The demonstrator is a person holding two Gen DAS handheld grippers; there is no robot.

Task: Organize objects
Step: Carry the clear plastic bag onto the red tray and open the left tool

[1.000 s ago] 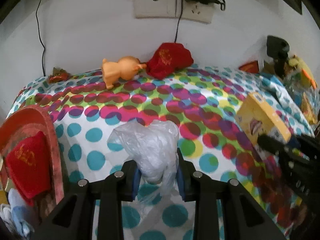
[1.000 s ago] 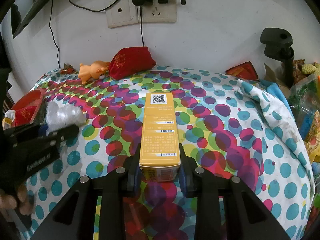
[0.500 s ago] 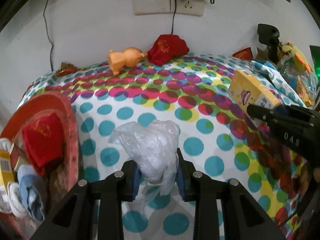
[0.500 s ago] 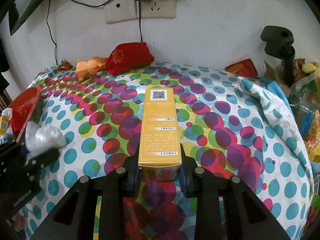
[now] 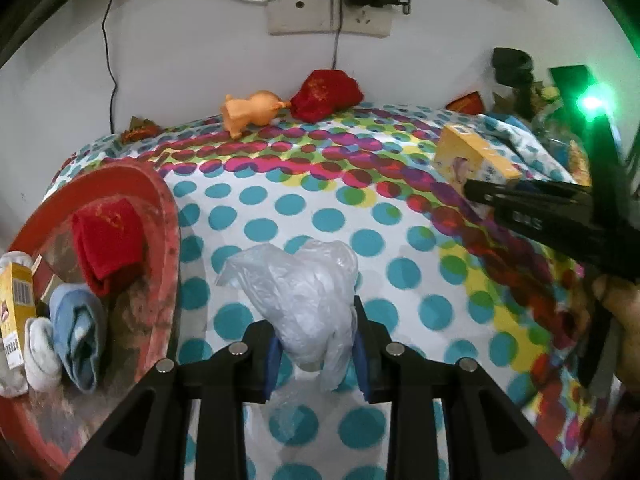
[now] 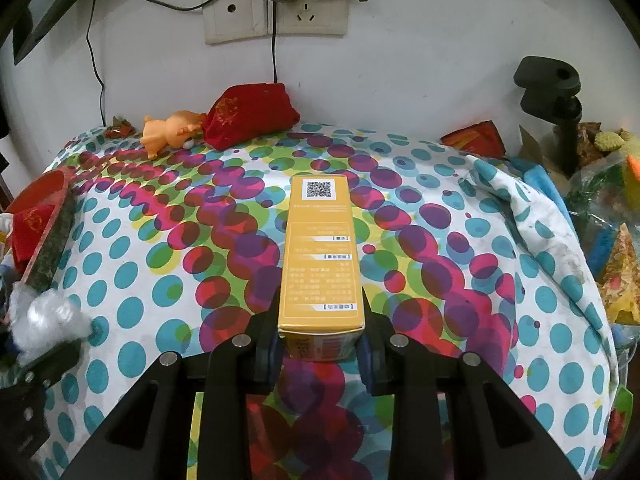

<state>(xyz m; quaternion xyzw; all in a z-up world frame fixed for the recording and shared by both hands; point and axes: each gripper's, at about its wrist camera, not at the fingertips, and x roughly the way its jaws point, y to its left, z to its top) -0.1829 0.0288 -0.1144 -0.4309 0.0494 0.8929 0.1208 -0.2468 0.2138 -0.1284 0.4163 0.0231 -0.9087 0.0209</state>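
Your left gripper [image 5: 316, 356] is clamped on a crumpled plastic bag [image 5: 300, 292], held just right of the red tray [image 5: 168, 216] at the near left. Your right gripper [image 6: 320, 350] grips the near end of a yellow box [image 6: 320, 256] over the middle of the dotted cloth [image 6: 440, 280].

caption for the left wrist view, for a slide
Left gripper clamps a crumpled plastic bag beside the red tray on the polka-dot cloth.

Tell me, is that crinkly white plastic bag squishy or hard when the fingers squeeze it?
Probably squishy: the plastic bag bunches and creases between the left gripper's fingers. It likely weighs little, being thin and see-through. Its loose tail droops below, so it may flop about.
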